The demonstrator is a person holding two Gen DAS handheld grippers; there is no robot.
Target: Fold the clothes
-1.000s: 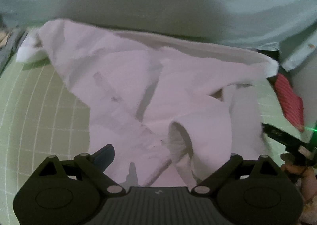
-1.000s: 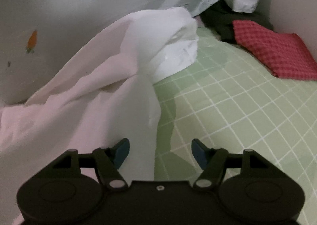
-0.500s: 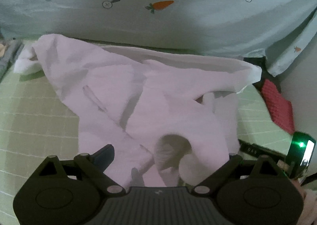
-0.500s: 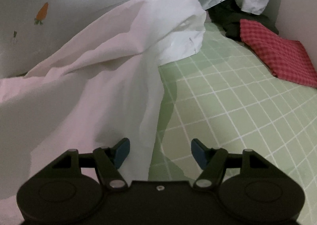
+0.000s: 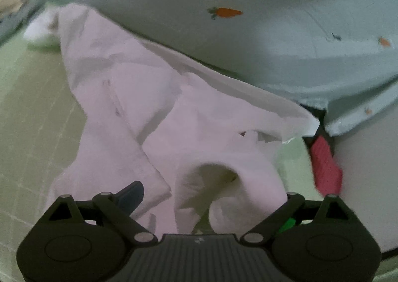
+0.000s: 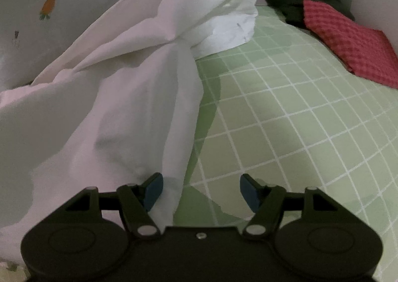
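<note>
While both wrist views are dim and the left one blurred, the white garment [image 5: 189, 117] is seen lying crumpled on the green checked sheet [image 6: 286, 113], its far edge against the pale carrot-print fabric [image 5: 248, 28] behind. Left gripper [image 5: 199, 197]: only one blue-padded finger shows; the other is hidden by a raised fold of cloth, so the state of the fingers cannot be told. Right gripper [image 6: 200, 191]: fingers apart, with nothing clamped; the left pad lies against the hanging edge of the garment [image 6: 119, 98], the right pad over bare sheet. A red checked cloth [image 6: 348, 43] lies at the far right, well apart from the garment, touching a dark garment [image 6: 286, 1] behind it.
</note>
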